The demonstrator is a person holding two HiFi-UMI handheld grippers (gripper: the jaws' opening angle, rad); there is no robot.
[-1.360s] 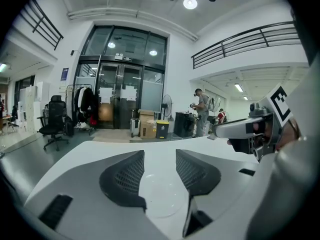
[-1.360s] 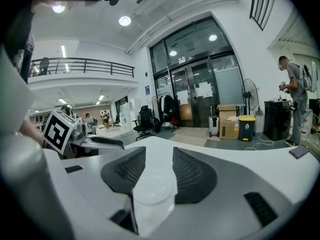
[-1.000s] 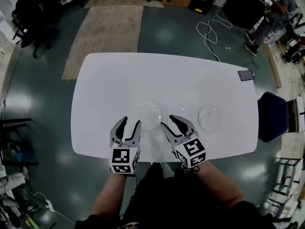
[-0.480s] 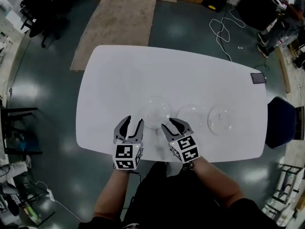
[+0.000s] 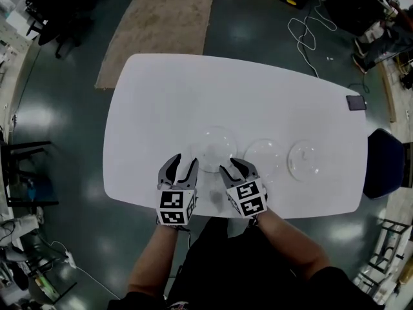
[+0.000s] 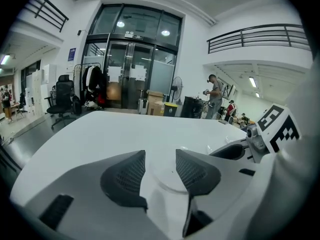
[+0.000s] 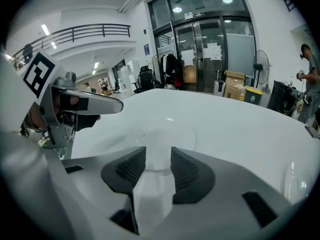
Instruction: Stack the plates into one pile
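Three clear plates lie apart in a row near the front of the white table (image 5: 193,89): a left plate (image 5: 215,148), a middle plate (image 5: 264,157) and a right plate (image 5: 310,159). My left gripper (image 5: 181,166) hovers open just short of the left plate's near left rim. My right gripper (image 5: 233,168) is open too, between the left and middle plates at their near side. In the left gripper view the gripper (image 6: 160,166) frames a clear plate (image 6: 167,178) lying beyond its empty jaws. The right gripper (image 7: 158,165) likewise faces a clear plate (image 7: 162,136), nothing held.
A dark phone (image 5: 355,102) lies at the table's far right corner. A blue chair (image 5: 382,173) stands off the right end. A rug (image 5: 161,31) and loose cables (image 5: 313,28) are on the floor beyond. A person (image 6: 216,96) stands far back.
Both grippers have come slightly forward and closer together towards the left plate. The head view has shifted, so the table and plates sit higher and further right in the frame.
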